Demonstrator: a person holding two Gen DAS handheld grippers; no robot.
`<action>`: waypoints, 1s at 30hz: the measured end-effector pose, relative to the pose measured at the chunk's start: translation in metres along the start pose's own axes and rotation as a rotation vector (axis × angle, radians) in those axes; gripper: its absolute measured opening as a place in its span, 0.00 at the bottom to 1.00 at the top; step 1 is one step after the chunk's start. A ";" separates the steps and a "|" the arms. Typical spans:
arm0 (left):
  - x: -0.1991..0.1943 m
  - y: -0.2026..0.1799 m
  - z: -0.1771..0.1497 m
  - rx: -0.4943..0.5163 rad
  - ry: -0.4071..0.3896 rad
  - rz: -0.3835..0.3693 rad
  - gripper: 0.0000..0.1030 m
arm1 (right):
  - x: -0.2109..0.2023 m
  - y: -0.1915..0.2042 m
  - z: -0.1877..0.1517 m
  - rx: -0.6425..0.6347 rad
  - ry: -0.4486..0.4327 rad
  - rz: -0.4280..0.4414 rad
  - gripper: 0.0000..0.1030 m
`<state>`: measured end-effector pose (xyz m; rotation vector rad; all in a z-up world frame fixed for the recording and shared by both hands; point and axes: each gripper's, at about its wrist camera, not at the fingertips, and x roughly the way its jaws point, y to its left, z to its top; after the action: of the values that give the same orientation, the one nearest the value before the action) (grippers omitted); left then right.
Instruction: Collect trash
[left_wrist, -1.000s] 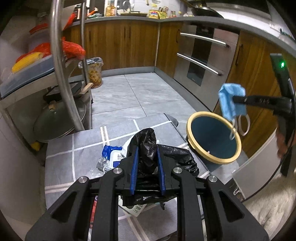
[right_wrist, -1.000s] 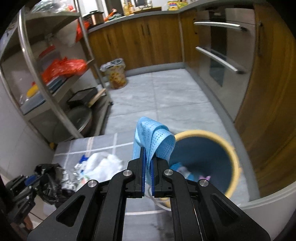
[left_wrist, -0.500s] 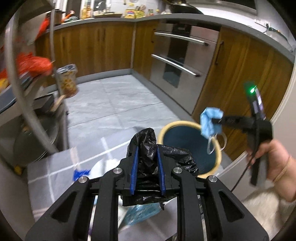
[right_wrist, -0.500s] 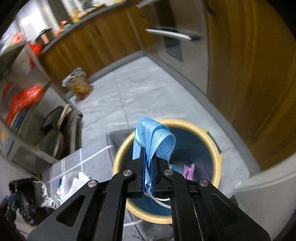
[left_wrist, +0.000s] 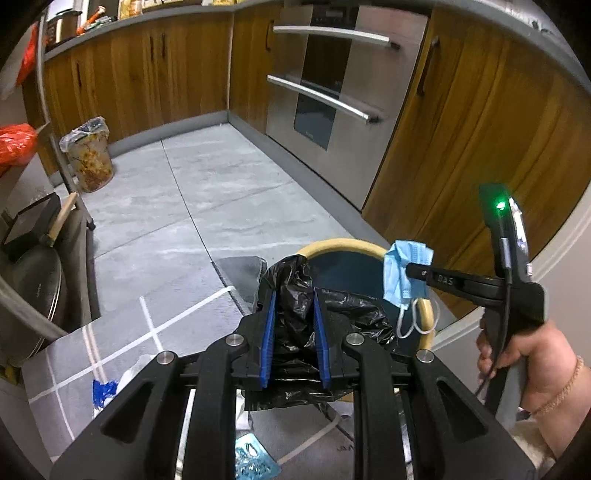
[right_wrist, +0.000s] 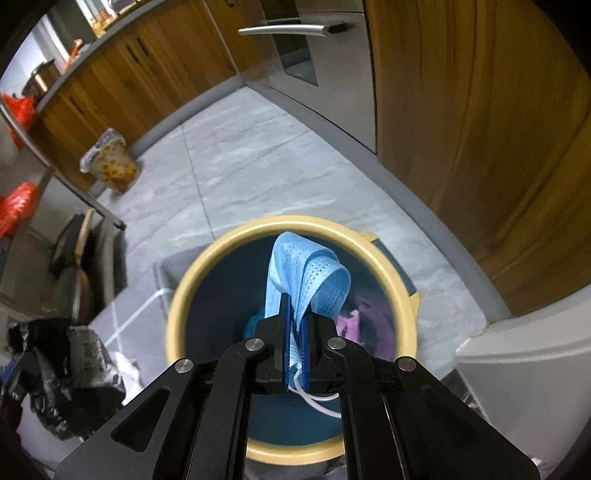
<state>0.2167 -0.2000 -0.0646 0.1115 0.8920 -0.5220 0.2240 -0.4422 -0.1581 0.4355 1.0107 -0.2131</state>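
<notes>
My left gripper (left_wrist: 294, 295) is shut on a crumpled black plastic bag (left_wrist: 295, 284) and holds it just left of the bin's rim. My right gripper (right_wrist: 294, 306) is shut on a blue face mask (right_wrist: 314, 269), directly above the open mouth of the round blue bin with a yellow rim (right_wrist: 192, 280). In the left wrist view the mask (left_wrist: 400, 269) hangs over the bin (left_wrist: 343, 245), ear loops dangling. Pink and other trash lies inside the bin (right_wrist: 351, 317).
Loose trash lies on the grey mat: a blue-white wrapper (left_wrist: 103, 391), a teal packet (left_wrist: 255, 458), white paper (right_wrist: 125, 373). A metal rack (left_wrist: 55, 155) stands at left, wooden cabinets (left_wrist: 480, 140) and an oven (left_wrist: 325, 92) at right, a lined bucket (left_wrist: 88, 158) farther back.
Both grippers moved right toward the bin. The right gripper with the mask now hangs over the bin's opening; the left with the black bag has come up to the bin's rim.
</notes>
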 end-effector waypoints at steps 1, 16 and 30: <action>0.004 0.001 0.001 0.001 0.009 -0.001 0.18 | 0.002 -0.003 0.001 0.002 0.005 -0.006 0.06; 0.053 -0.015 0.012 0.028 0.038 -0.029 0.19 | 0.019 -0.020 0.008 0.040 0.022 -0.051 0.06; 0.047 -0.007 0.018 0.009 -0.025 -0.011 0.65 | 0.015 -0.022 0.009 0.052 -0.003 -0.050 0.41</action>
<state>0.2502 -0.2302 -0.0883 0.1086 0.8666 -0.5363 0.2310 -0.4652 -0.1721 0.4578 1.0158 -0.2855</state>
